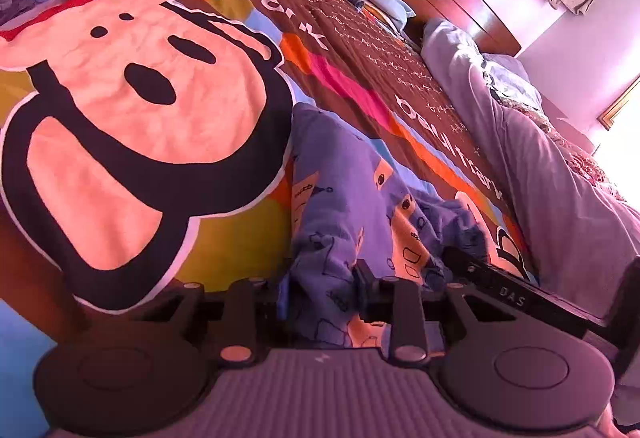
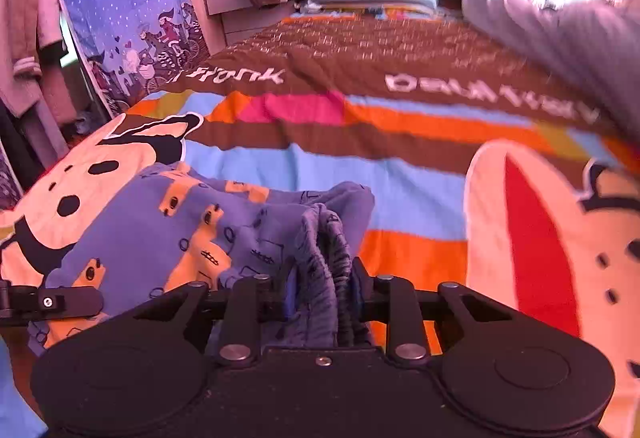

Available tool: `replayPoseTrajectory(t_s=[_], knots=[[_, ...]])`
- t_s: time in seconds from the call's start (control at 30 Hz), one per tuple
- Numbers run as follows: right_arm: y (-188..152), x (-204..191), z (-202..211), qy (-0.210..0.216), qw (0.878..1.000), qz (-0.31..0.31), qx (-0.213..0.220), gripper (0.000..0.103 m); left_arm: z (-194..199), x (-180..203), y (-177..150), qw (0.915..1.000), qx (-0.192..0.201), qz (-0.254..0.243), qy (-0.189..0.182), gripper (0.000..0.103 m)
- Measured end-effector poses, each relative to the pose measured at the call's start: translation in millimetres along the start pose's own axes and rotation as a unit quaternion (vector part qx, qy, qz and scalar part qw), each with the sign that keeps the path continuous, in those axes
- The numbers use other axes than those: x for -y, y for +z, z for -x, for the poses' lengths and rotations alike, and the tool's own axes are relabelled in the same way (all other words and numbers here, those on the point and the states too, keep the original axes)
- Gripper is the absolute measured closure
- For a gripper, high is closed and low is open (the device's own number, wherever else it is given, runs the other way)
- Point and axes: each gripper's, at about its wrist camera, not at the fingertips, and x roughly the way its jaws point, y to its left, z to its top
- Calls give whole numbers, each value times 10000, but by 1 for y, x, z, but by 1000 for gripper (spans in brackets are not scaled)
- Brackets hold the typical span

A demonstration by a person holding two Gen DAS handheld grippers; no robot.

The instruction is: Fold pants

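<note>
Item: blue cotton pants with orange cartoon print (image 2: 168, 226), bunched on my bed's striped cartoon-monkey bedspread (image 2: 400, 173). My right tongs (image 2: 320, 294) are clamped on the gathered elastic waistband. My left tongs (image 1: 320, 298) grip another fold of the same pants (image 1: 340, 197). Grey duvet (image 1: 520, 141) alongside.

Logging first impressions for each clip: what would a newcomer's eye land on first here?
The big cartoon monkey face on the striped bedspread fills the left wrist view's left half. Next, the blue printed pants bunched at the bed's near edge, with the right gripper and left gripper each shut on the fabric.
</note>
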Motion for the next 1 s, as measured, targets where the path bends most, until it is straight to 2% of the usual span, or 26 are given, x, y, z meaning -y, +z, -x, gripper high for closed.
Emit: replayPoseTrajectory(t_s=[0.1,0.4,0.57,0.7,1.0], knots=[[-1,-13,14,-200,9994,223,168,82,8,4,-3,9998,138,-149,-44,75],[-7,-36,38,-399,9955,731,453,84,26,10,-8,9981,374,-461,-179,79],[-3,-45,46,-499,9944,820,430,85,36,17,-8,9954,597,-754,35,82],[7,-57,55,-524,9915,1059,551,86,53,19,-4,9901,1036,-943,119,82],[30,-80,53,-229,9924,875,836,86,82,-7,19,9833,1713,-592,162,82]])
